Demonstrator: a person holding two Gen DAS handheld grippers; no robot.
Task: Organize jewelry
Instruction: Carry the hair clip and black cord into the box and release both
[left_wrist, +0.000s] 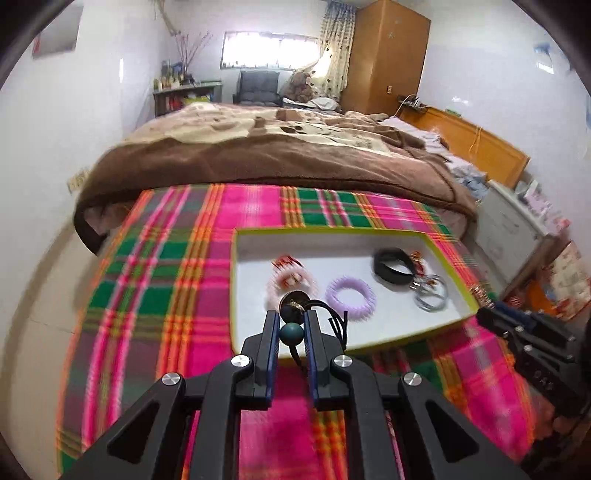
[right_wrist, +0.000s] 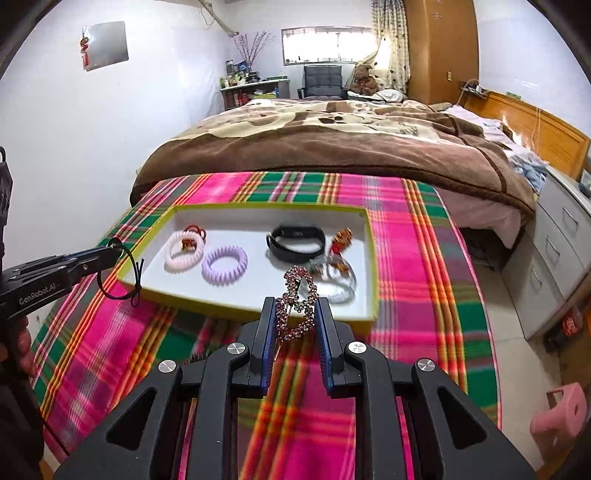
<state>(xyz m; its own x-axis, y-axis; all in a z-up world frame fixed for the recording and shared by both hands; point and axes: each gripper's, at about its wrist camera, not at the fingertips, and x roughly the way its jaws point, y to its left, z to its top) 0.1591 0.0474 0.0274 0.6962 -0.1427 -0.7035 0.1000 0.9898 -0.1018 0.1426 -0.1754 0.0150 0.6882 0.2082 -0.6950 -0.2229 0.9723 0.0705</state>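
Observation:
My left gripper (left_wrist: 291, 319) is shut on a black cord hair tie with a dark green bead (left_wrist: 291, 333), held above the near edge of the white tray (left_wrist: 369, 339). The same tie (right_wrist: 127, 273) dangles from the left gripper (right_wrist: 116, 251) in the right wrist view. A purple rhinestone hair clip (right_wrist: 297, 302) stands pinched in my right gripper (right_wrist: 295, 306), just before the tray's yellow-green rim (right_wrist: 258, 308). Inside the tray lie a pink coil tie (right_wrist: 184, 251), a lilac coil tie (right_wrist: 224, 264), a black band (right_wrist: 295, 242) and a clear bangle (right_wrist: 338, 286).
The tray rests on a pink, green and orange plaid cloth (right_wrist: 406, 258). Behind it is a bed with a brown blanket (right_wrist: 332, 147). A white drawer unit (right_wrist: 561, 251) stands at the right. A pink stool (right_wrist: 561, 413) sits on the floor at lower right.

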